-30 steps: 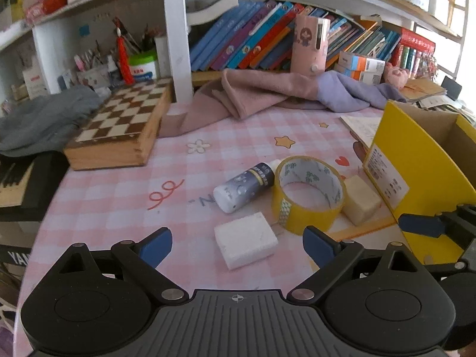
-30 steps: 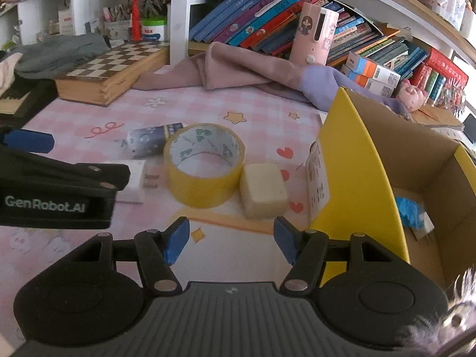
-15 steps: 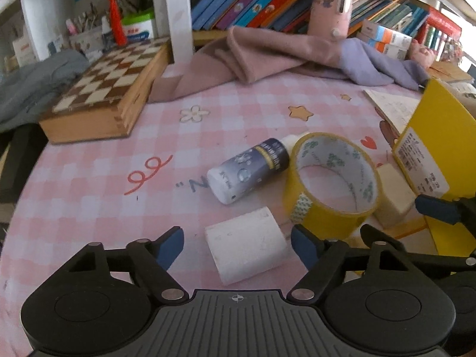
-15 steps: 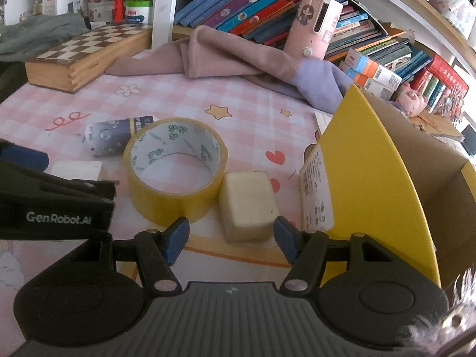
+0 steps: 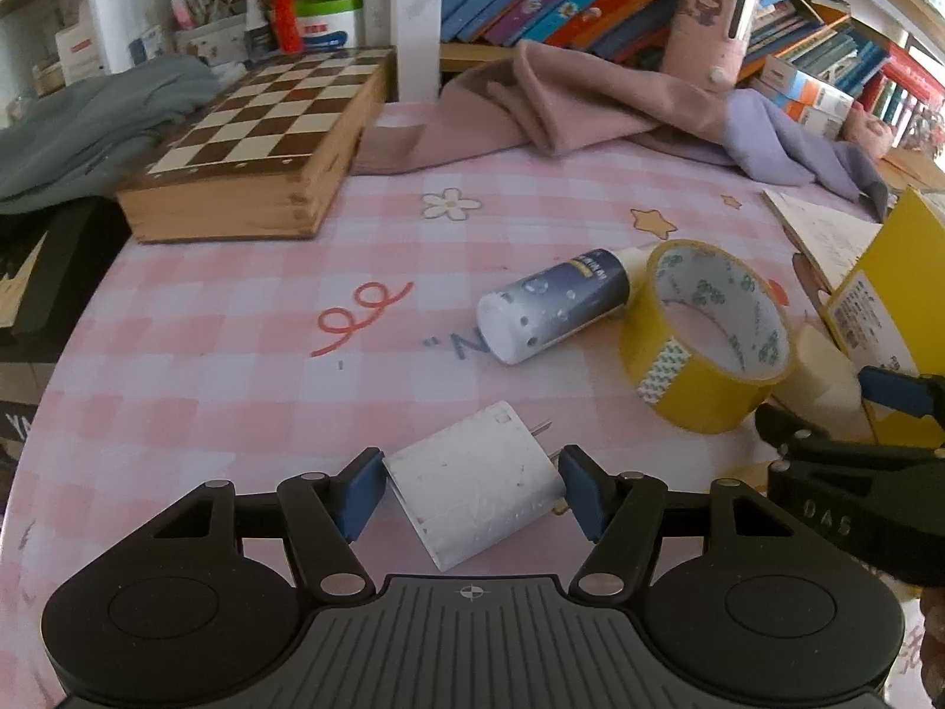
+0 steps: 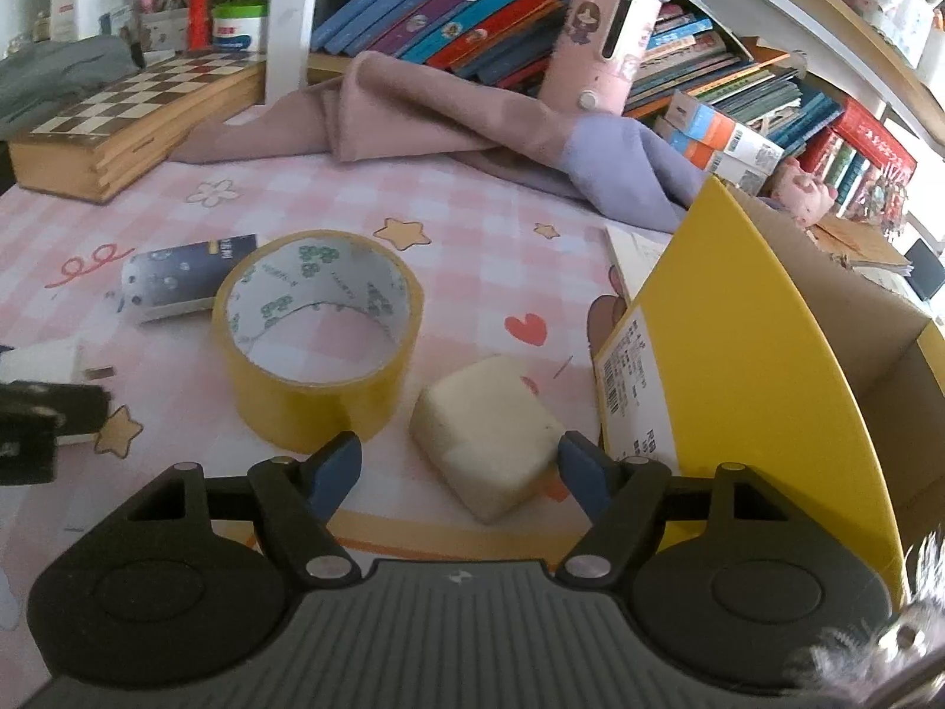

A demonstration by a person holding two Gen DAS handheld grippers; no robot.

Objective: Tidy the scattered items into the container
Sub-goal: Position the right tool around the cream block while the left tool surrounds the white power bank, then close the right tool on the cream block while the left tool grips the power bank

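Left wrist view: on a pink checked tablecloth [image 5: 248,319] below crowded bookshelves [image 5: 579,6], the left gripper [image 5: 472,487] stands spread around a white charger [image 5: 472,484], pads just beside its sides.

Right wrist view: the right gripper [image 6: 458,467], spread, brackets a cream block [image 6: 487,434] beside the yellow box [image 6: 744,354], whose interior is cut off; tape roll [image 6: 319,331] alongside.

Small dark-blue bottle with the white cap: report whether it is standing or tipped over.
Tipped over. The small dark-blue bottle lies on its side on the pink checked tablecloth, beside the yellow tape roll.
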